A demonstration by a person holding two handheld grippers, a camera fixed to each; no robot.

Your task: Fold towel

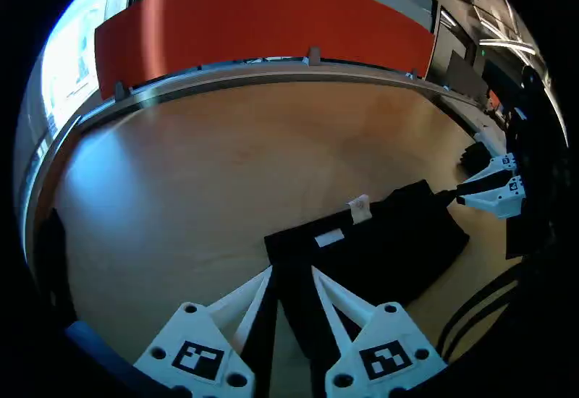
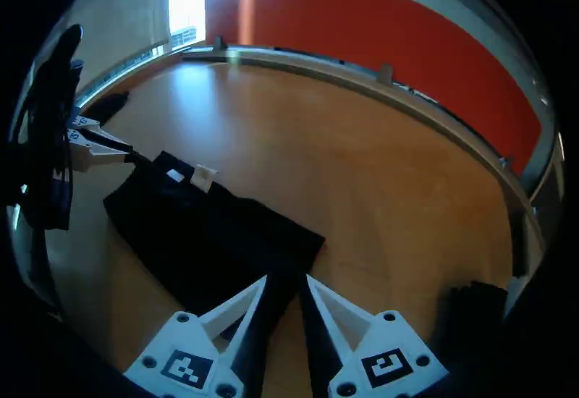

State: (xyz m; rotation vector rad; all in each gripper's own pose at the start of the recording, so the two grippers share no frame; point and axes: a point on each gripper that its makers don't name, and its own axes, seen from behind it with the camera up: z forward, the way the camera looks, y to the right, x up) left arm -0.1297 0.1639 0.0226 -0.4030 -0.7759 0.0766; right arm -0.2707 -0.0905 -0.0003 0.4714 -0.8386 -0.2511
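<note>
Black towel (image 1: 376, 246) lay flat on the wooden worktop (image 1: 188, 181), spread as a dark oblong. It sat between the two tools, one at each end.

Left tool (image 1: 291, 273): fingers nearly together, with just a thin strip of worktop showing between them further back. The black tips were pinched on the towel's nearest corner. Tips and cloth were both black, so the exact contact line was hard to make out. The rest of the towel ran away from this tool, up and to the right in the left gripper view.

Right tool (image 2: 291, 279): same story. Fingers were almost closed and the tips were clamped on the towel's nearest corner in the right gripper view. The cloth stretched away up and to the left.

Cross-check: in the left gripper view the right tool came in from the right edge, its tips touching the towel's far right corner. In the right gripper view the left tool came in from the left edge, its tips touching the far left corner.

White label (image 1: 329, 237) sat on top of the towel, with a beige tag (image 1: 360, 208) just beside it at the towel's far edge. Both were nearer the left tool than the right.

Orange screen (image 1: 268, 25) stood behind the worktop's far rim.
</note>
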